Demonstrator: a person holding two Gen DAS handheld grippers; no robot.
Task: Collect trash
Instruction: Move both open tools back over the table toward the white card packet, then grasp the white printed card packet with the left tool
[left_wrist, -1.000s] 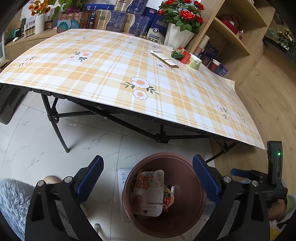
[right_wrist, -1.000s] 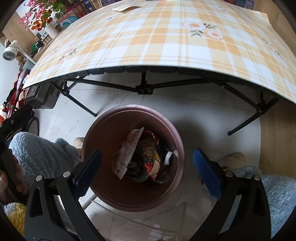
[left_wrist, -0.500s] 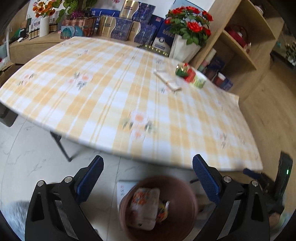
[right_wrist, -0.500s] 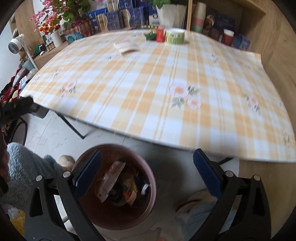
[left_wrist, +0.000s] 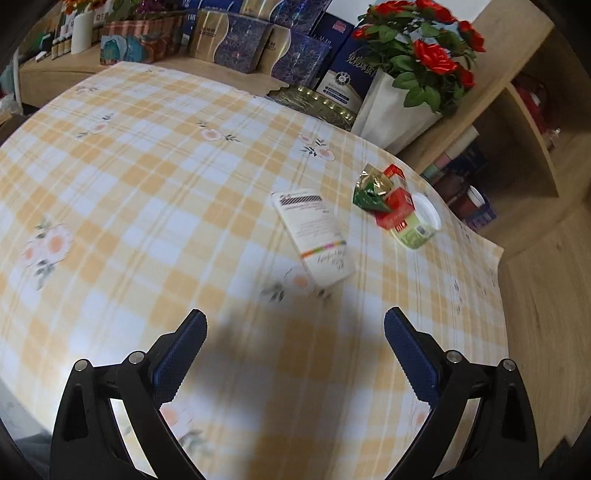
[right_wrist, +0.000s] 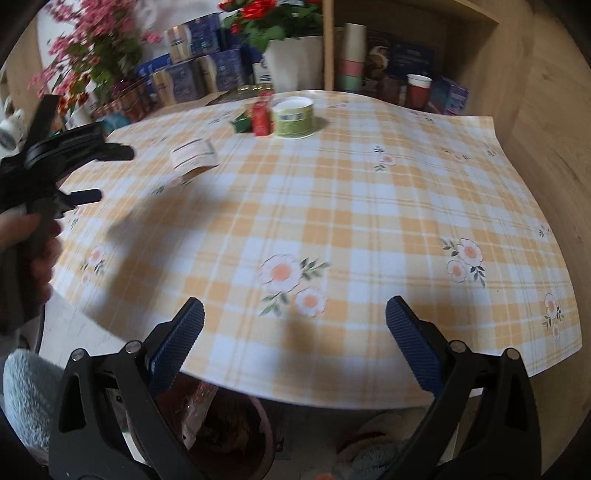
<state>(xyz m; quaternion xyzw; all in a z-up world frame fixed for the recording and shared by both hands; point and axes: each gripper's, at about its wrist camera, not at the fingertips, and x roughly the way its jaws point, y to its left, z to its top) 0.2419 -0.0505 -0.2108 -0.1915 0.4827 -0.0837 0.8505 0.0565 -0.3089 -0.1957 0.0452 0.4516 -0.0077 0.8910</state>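
A flat white carton (left_wrist: 312, 238) lies on the yellow checked tablecloth (left_wrist: 147, 206), ahead of my open, empty left gripper (left_wrist: 295, 350). Beyond it sit a green foil wrapper (left_wrist: 369, 192), a red packet (left_wrist: 395, 210) and a green cup with a white rim (left_wrist: 421, 229). The right wrist view has the same carton (right_wrist: 194, 155), red packet (right_wrist: 260, 118) and cup (right_wrist: 293, 118) at the far side. My right gripper (right_wrist: 295, 339) hovers open and empty over the near table edge. The brown trash bin (right_wrist: 229, 428), holding wrappers, stands below on the floor.
A white pot of red roses (left_wrist: 391, 107) and several dark gift boxes (left_wrist: 258, 48) line the back of the table. Wooden shelves (left_wrist: 517, 122) with cups stand to the right. A hand holding the left gripper (right_wrist: 48, 166) shows at the left of the right wrist view.
Both grippers have risen from over the trash bin to above the table and moved forward. The left one now looks down at the carton and wrappers. Both stay open.
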